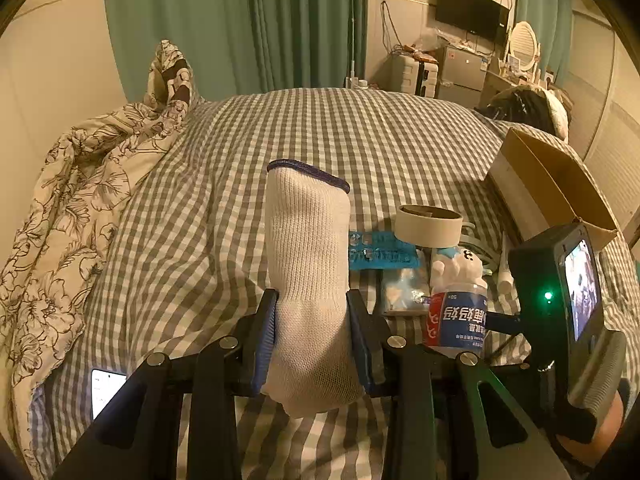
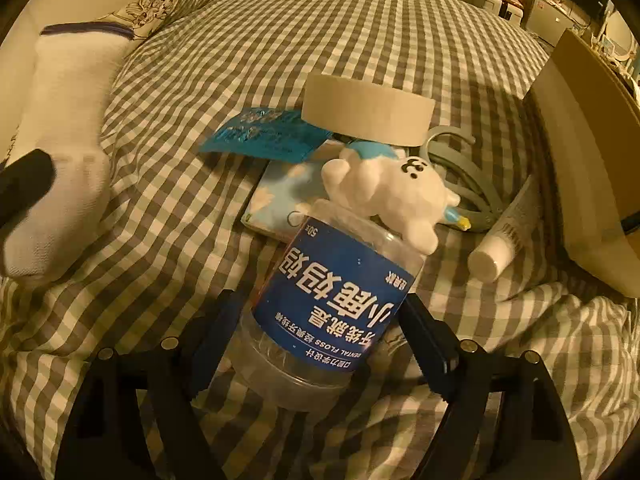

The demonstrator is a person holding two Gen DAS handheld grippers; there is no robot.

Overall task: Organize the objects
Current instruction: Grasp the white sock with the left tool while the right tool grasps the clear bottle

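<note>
My left gripper (image 1: 312,332) is shut on a white sock with a dark blue cuff (image 1: 306,248) and holds it above the checked bed cover (image 1: 192,208). The sock also shows at the far left of the right wrist view (image 2: 64,152). My right gripper (image 2: 320,320) is shut on a clear dental floss jar with a blue label (image 2: 332,304), held upside down; the jar also shows in the left wrist view (image 1: 456,316). Beyond it lie a white plush toy (image 2: 392,196), a tape roll (image 2: 368,112), a blue packet (image 2: 260,136), a tissue pack (image 2: 280,200) and a white tube (image 2: 500,244).
An open cardboard box (image 1: 552,184) stands on the bed at the right, also in the right wrist view (image 2: 588,168). A floral quilt (image 1: 72,208) is bunched at the left. A lit phone (image 1: 106,392) lies at the near left. A grey hanger (image 2: 460,168) lies behind the plush toy.
</note>
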